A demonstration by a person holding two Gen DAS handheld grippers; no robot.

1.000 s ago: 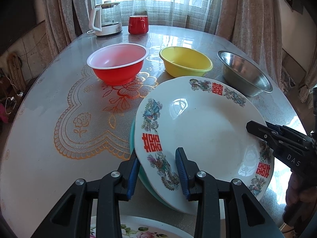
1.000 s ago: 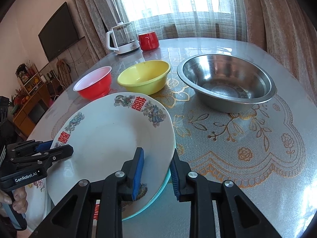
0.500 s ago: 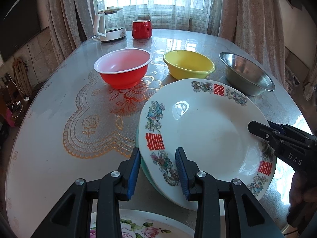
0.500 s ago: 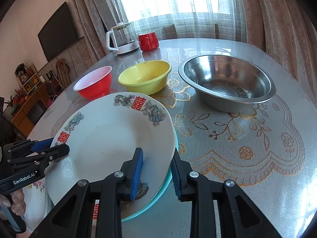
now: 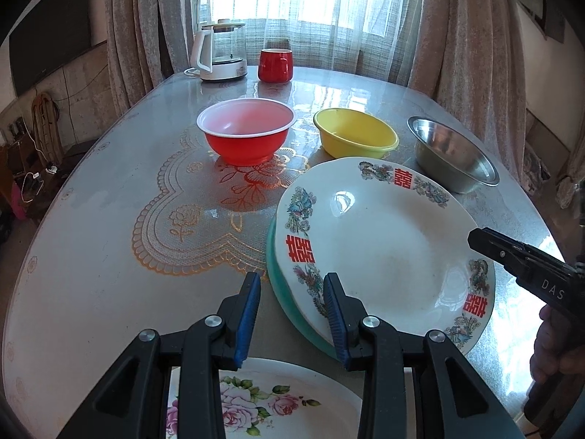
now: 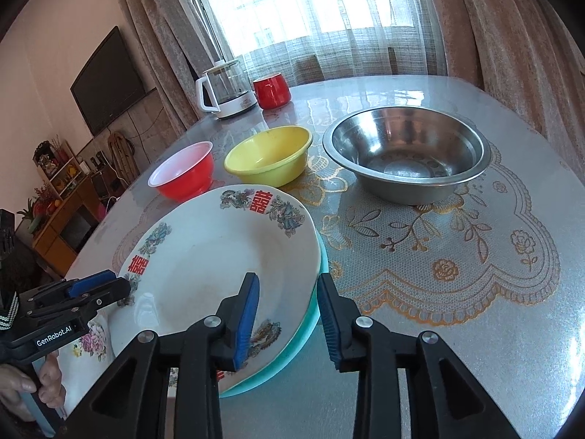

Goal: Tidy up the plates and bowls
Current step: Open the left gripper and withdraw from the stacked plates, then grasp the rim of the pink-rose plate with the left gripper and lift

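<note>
Presently, my right gripper [image 6: 289,314] stood over the near rim of the white patterned plate [image 6: 204,270], its jaws opening; the rim lay between the blue pads [image 6: 248,314] but neither pad pressed on it, so I judged the plate released. My left gripper [image 5: 292,314] was likewise unclenched and empty, its right pad above the plate's opposite edge and its left pad over bare table [image 5: 91,256]. The plate sat on a teal plate [image 6: 310,325], whose edge showed beneath it, near the front of the table. A floral plate [image 5: 263,402] lay just beside the stack, under my left tool. Behind stood a red bowl [image 5: 245,135], a yellow bowl [image 5: 355,137] and a steel bowl [image 6: 406,153], apart from one another and not nested. I judged the white plate to be glazed ceramic: stiff, fairly heavy, slick and liable to chip. The sound hold would be across the flat rim, with both tools on opposite sides to keep it level. The plastic bowls looked light and would take a single pinch on the lip; the steel one seemed slippery. Against the frame a second before, my right jaws stood wider, the left tool had drawn back slightly from the rim, and the plate had settled flatter on the teal one.
</note>
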